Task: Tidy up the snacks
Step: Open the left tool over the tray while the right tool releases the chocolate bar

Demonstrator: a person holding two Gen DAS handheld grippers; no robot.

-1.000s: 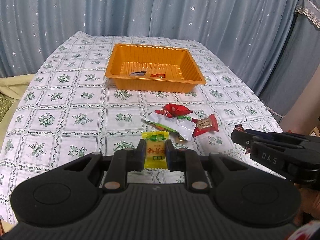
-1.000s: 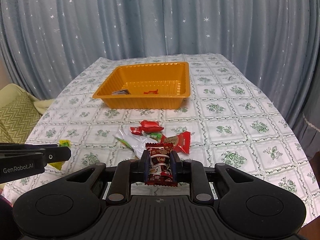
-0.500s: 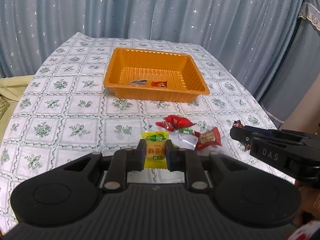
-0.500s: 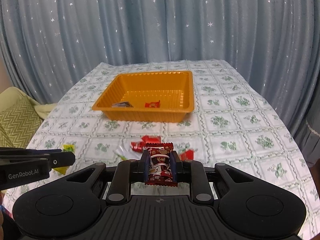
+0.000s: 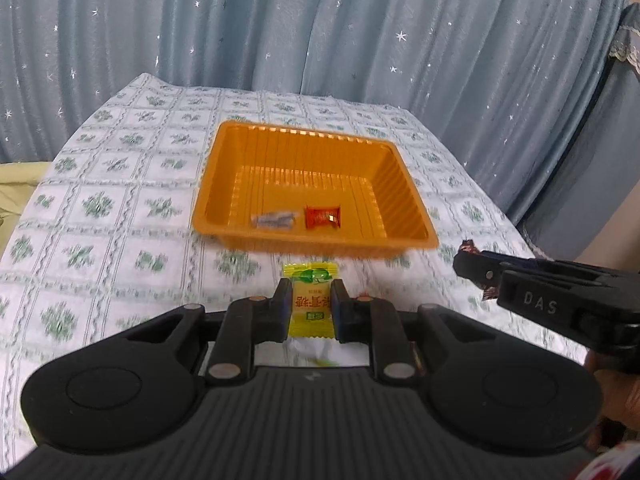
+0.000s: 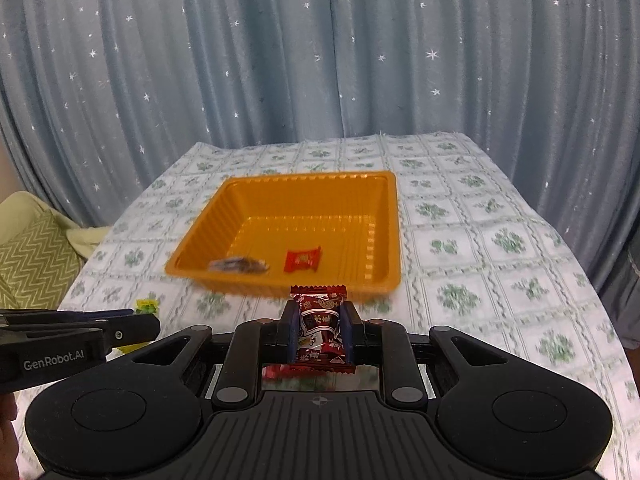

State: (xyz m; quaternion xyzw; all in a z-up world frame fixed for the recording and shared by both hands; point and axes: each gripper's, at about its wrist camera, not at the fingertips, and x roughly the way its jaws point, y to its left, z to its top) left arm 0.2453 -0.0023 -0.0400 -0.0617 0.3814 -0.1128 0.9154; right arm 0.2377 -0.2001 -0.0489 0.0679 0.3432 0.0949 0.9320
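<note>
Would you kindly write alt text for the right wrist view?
The right gripper clamps a dark red snack packet before an orange plastic tray on a floral tablecloth; the tray holds a red packet and a grey one.
</note>
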